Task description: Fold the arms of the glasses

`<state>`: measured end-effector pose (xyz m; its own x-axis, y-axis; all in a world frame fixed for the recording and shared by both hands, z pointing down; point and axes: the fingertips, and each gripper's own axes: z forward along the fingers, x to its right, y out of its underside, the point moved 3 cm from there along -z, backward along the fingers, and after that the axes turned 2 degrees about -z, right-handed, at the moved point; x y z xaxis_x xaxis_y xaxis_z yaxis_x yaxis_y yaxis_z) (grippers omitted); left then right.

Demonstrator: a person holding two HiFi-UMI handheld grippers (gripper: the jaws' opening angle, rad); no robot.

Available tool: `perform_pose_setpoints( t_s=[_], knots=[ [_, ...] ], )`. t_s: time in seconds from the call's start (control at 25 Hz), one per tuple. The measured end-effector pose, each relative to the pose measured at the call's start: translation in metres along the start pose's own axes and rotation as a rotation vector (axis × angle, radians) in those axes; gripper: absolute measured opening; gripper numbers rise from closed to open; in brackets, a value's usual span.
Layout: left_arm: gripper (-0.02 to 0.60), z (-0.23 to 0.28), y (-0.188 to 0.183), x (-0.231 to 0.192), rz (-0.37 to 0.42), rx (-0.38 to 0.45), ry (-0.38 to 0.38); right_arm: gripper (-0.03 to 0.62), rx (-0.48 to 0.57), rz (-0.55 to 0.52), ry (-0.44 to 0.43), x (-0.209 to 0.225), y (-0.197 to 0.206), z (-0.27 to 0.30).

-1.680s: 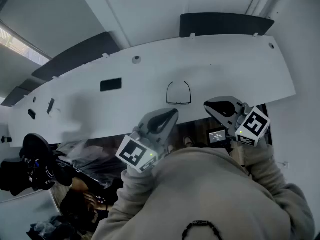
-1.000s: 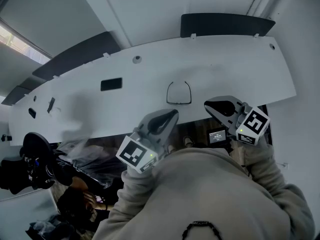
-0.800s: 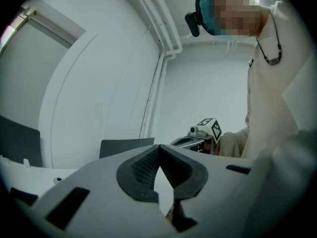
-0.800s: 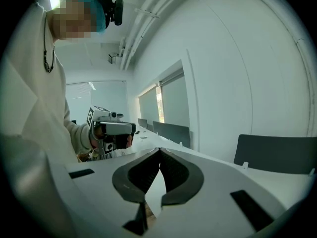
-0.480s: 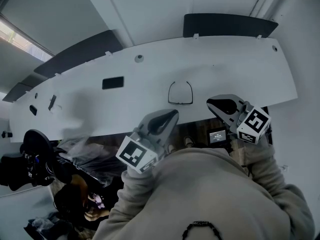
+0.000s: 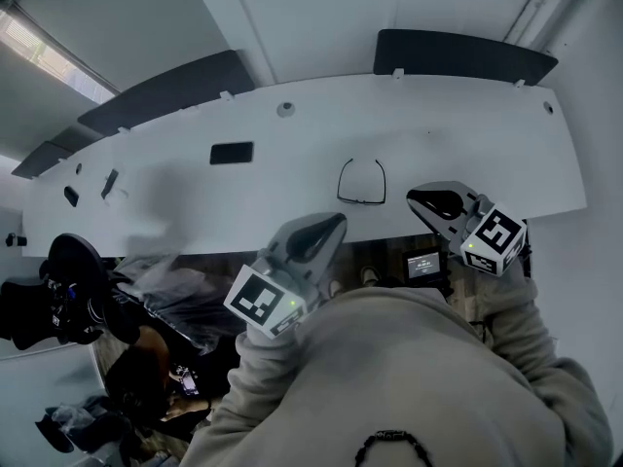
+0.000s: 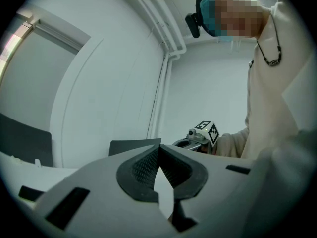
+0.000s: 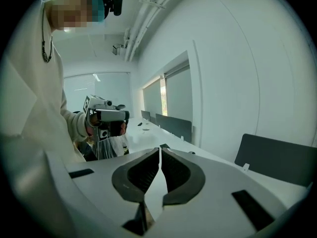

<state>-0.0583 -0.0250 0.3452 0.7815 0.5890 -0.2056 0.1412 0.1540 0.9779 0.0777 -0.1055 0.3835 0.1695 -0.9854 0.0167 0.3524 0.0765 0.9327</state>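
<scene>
Your left gripper (image 7: pixel 159 151): jaws together, nothing between them. Your right gripper (image 8: pixel 160 151): jaws together too, empty. Both held in air by near edge of desk (image 6: pixel 467 134), touching nothing. Glasses (image 6: pixel 362 183) lie on desk just beyond tips, between two grippers, apart from both. Front of frame faces you, arms spread open toward far side. Flat black thing (image 6: pixel 231 152) lies on desk well to left. Dark panels (image 6: pixel 458 56) stand along far edge.

I see cool, dim, even light; a bright strip (image 6: pixel 49 47) glares at top left. Both gripper views bend strongly and darken at their edges.
</scene>
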Motion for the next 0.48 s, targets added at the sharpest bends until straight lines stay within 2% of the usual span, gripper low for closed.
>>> perform_pose_setpoints(
  t_s=[0.48],
  knots=[
    [0.006,-0.03,0.003,-0.009,-0.022,-0.003,-0.118,0.023,-0.05,-0.016,-0.074,0.01,0.011,0.029]
  ],
)
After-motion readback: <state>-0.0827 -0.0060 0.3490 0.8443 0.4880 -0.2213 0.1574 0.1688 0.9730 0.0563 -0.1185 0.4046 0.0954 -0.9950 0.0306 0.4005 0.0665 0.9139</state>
